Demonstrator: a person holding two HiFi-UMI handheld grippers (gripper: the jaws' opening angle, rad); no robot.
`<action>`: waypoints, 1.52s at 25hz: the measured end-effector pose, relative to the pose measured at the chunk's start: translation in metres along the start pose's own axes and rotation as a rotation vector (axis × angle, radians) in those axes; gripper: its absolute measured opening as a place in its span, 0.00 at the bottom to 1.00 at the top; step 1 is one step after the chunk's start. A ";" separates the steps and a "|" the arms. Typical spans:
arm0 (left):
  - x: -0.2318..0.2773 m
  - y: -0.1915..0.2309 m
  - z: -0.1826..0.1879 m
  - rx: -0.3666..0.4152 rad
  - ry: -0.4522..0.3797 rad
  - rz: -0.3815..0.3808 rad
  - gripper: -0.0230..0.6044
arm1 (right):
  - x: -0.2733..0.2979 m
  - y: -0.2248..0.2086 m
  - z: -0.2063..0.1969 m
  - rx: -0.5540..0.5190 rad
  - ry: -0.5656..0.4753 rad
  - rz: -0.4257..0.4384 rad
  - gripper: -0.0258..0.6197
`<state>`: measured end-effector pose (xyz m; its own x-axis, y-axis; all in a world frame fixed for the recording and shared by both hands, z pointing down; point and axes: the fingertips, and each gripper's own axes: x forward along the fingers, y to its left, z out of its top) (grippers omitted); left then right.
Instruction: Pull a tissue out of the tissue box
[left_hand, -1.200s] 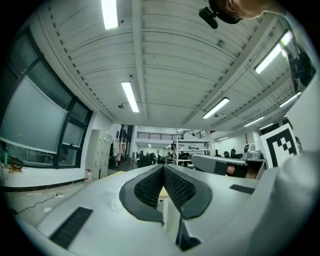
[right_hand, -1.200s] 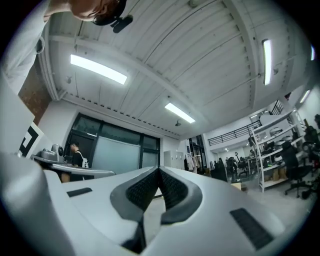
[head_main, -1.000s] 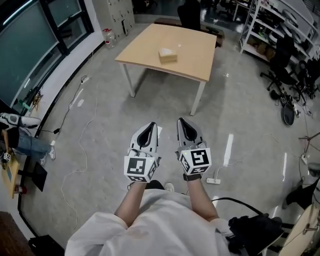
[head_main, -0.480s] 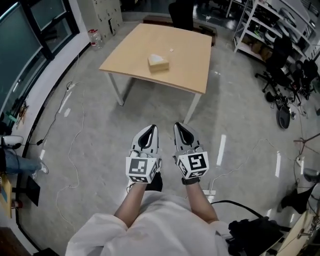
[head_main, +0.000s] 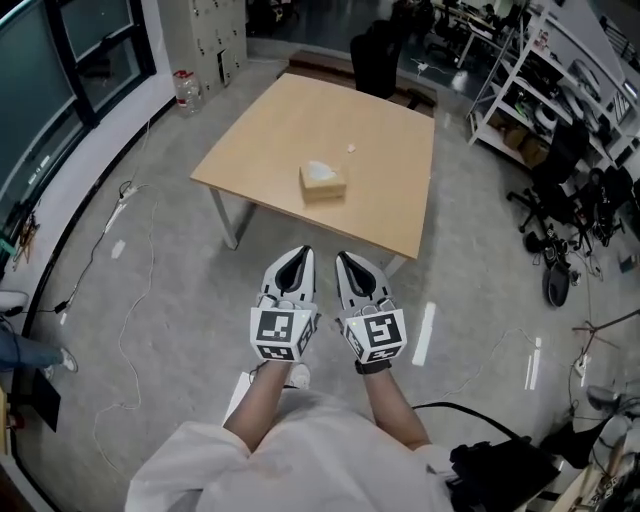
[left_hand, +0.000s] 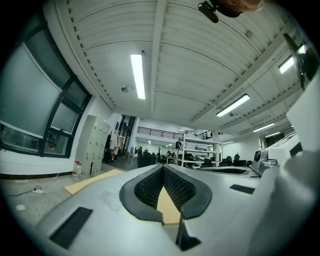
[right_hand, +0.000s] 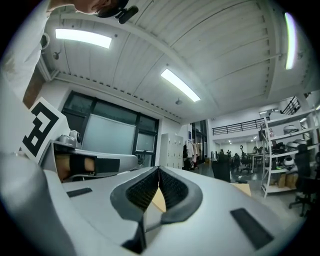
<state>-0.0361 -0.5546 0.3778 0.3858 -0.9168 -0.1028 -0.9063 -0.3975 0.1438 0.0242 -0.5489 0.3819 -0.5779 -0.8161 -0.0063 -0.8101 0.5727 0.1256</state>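
Nearer to the table (head_main: 400, 200) than one second ago. Tissue box (head_main: 322, 182) near its middle, now lower in the head view, well apart from both claws. Left gripper (head_main: 301, 252) and right gripper (head_main: 344, 258) side by side, jaws pressed together with nothing between. Print on the box too small to read.

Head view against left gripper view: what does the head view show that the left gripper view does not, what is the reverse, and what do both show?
Only the head view: the tissue box on the table, a tissue standing out of its top, and the person's forearms. Only the left gripper view: the ceiling lights, and the left gripper with its jaws closed together, nothing between them. Both: the table, the left gripper and the metal shelving.
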 end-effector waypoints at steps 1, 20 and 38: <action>0.009 0.009 -0.002 -0.003 0.006 0.000 0.04 | 0.012 -0.005 -0.003 0.005 0.005 -0.004 0.05; 0.196 0.113 -0.052 -0.036 0.099 0.039 0.04 | 0.200 -0.145 -0.057 0.061 0.061 -0.020 0.05; 0.419 0.209 -0.082 0.008 0.167 0.141 0.04 | 0.420 -0.291 -0.126 0.124 0.237 0.168 0.05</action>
<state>-0.0498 -1.0252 0.4452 0.2775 -0.9572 0.0826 -0.9545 -0.2649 0.1368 0.0300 -1.0679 0.4679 -0.6773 -0.6964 0.2373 -0.7196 0.6942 -0.0166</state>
